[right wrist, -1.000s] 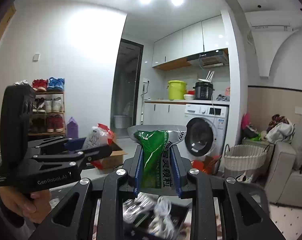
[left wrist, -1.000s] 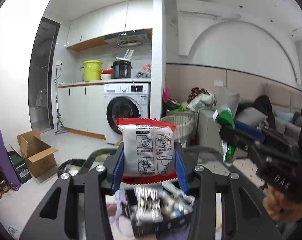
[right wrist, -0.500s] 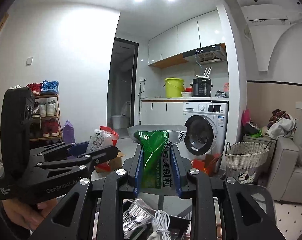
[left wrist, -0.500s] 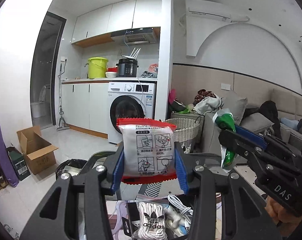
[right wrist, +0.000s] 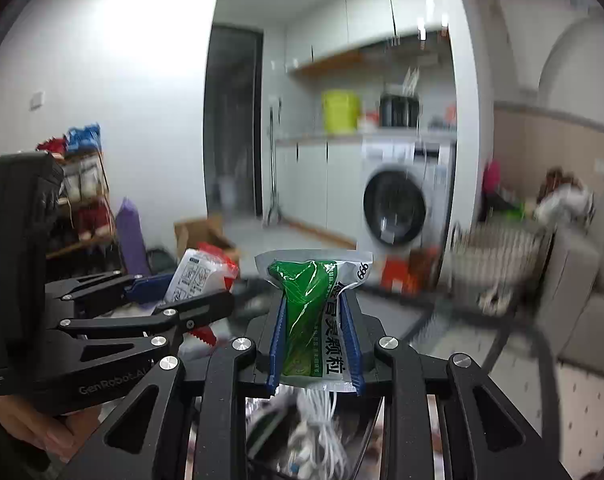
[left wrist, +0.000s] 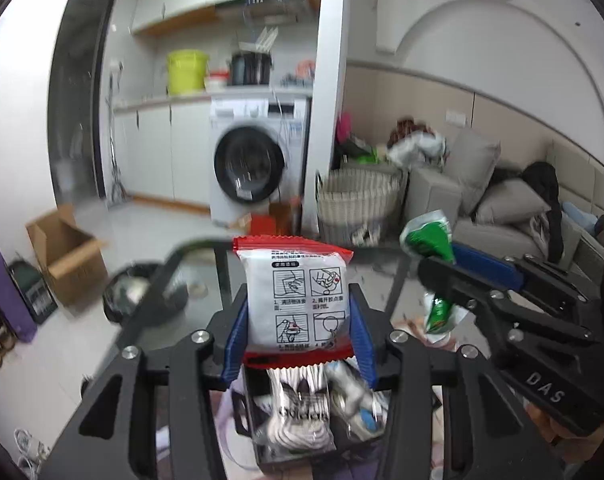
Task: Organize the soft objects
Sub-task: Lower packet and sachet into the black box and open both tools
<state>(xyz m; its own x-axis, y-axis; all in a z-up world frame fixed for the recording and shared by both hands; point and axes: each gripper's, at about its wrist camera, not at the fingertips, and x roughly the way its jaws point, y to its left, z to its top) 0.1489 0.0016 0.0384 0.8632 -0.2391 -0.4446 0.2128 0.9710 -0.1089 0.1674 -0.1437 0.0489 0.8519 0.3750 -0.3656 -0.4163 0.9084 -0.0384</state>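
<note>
White packet [left wrist: 298,300] between left gripper [left wrist: 298,340] fingers

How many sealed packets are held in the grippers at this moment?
2. The red-and-white packet sits between the fingers of the left gripper; the green packet between those of the right gripper. More may lie hidden in the black bin below.

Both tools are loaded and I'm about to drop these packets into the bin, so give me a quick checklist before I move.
1. Left tool grips the white and red packet: ok.
2. Right tool grips the green packet: ok.
3. The two tools are apart, not touching: ok.
4. Black bin sits below the left tool: ok.
5. Room left in the bin, which already holds the bagged adidas socks and white cables: cannot tell.
6. Sharp view for aiming: not ok, both views are blurred.
</note>
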